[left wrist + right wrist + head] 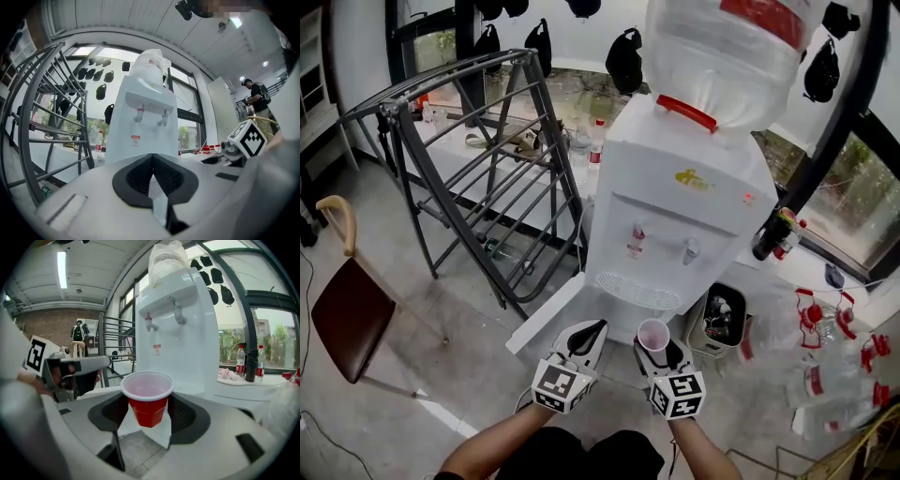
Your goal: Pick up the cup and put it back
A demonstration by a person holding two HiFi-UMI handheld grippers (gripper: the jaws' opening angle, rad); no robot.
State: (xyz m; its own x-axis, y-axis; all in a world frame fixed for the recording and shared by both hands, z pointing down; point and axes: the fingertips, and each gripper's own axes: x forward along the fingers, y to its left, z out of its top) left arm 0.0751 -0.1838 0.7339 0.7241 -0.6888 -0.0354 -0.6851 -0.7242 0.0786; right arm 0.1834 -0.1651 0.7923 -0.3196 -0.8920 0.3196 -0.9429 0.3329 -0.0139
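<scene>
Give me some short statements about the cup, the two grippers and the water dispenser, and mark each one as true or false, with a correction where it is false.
1. The right gripper is closed on a red cup. True.
2. The cup lies on its side. False: it is upright, with its opening at the top.
3. The left gripper has its jaws together, with nothing between them. True.
4. The cup stands on the floor. False: the right gripper holds it up in front of the white water dispenser.
</scene>
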